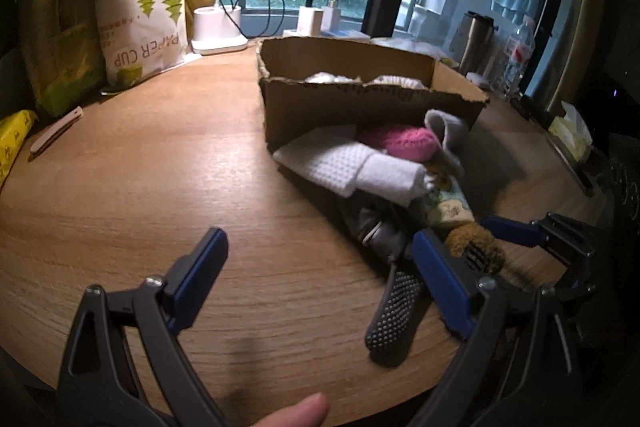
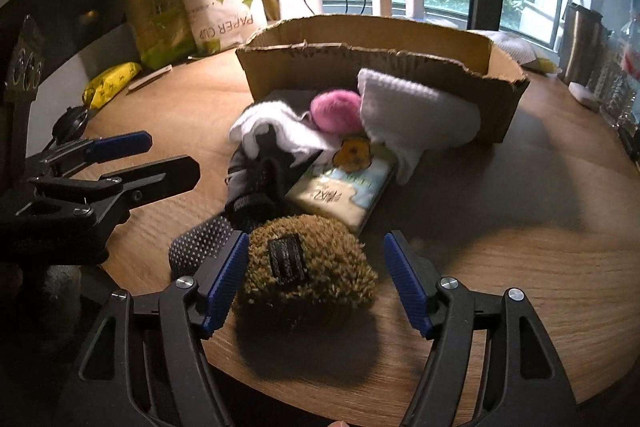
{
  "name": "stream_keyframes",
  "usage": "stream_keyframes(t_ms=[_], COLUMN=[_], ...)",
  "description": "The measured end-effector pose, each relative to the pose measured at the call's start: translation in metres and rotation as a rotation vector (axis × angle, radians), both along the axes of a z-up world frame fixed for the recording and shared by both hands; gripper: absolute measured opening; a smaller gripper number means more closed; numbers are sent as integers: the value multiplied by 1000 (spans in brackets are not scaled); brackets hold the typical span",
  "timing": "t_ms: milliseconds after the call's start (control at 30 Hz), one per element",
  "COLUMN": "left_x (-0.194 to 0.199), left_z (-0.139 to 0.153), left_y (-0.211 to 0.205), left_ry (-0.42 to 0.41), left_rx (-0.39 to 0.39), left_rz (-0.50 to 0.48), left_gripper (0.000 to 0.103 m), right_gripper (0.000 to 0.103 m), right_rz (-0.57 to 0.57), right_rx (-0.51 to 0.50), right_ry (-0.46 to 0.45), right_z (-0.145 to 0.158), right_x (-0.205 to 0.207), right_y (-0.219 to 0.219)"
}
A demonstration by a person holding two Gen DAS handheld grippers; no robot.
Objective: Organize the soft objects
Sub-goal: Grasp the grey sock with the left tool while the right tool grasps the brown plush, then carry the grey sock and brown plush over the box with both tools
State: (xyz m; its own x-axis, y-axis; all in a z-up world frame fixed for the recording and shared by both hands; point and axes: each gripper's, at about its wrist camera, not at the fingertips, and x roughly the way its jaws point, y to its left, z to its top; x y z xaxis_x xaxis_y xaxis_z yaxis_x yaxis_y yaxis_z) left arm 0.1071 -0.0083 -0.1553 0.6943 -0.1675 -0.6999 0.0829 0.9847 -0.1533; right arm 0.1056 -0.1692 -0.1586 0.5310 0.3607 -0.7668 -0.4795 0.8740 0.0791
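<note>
A pile of soft things lies on the wooden table in front of a cardboard box [image 1: 360, 103] [image 2: 380, 67]: a white cloth [image 1: 344, 163] [image 2: 276, 127], a pink knitted ball [image 1: 404, 143] [image 2: 336, 111], a grey sock [image 2: 416, 111], a tissue pack [image 2: 340, 195], a dark dotted glove [image 1: 396, 311] [image 2: 200, 243] and a brown fuzzy plush [image 2: 308, 267] [image 1: 476, 247]. My right gripper [image 2: 316, 279] is open, its jaws on either side of the brown plush. My left gripper [image 1: 324, 279] is open and empty, left of the pile.
A paper cup pack [image 1: 144, 11] and green packs [image 1: 56, 39] stand at the back left. A yellow pack [image 2: 112, 83] and a flat stick [image 1: 56, 135] lie near them. A white lamp base [image 1: 218, 31], chargers and a metal flask [image 1: 476, 39] are at the back.
</note>
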Motion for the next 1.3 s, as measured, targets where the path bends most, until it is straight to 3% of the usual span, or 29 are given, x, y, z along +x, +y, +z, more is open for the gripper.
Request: stream_keyframes(t_ms=[67,133,300,633,767,967,1100,1300], left_x=[1,3,10,26,30,29,24,13], left_z=[-2,-4,-8,-22,-27,-27,-24,-11], left_y=[-5,-11,-24,-60,-64,-69,-64,-46], left_ry=[8,17,42,103,128,124,110,53], left_rx=[18,34,65,161,169,162,127,78], left_rz=[-8,-14,-31,-96,-112,-143,-156,-138], left_gripper=[95,95,95,93,69,49,42,41], right_gripper=[72,63,56,53,53,53,53,53], right_rz=[7,16,27,-19,-62,-99,-101,-81], right_rx=[4,14,48,77,81,78,69,49], right_ry=[8,14,14,-20,-34,-50,-62,-91], right_z=[-3,-5,-5,-2,0,4,8,18], right_x=[0,0,-2,2,7,10,11,13], right_y=[0,-3,-13,-52,-72,-88,-86,-74])
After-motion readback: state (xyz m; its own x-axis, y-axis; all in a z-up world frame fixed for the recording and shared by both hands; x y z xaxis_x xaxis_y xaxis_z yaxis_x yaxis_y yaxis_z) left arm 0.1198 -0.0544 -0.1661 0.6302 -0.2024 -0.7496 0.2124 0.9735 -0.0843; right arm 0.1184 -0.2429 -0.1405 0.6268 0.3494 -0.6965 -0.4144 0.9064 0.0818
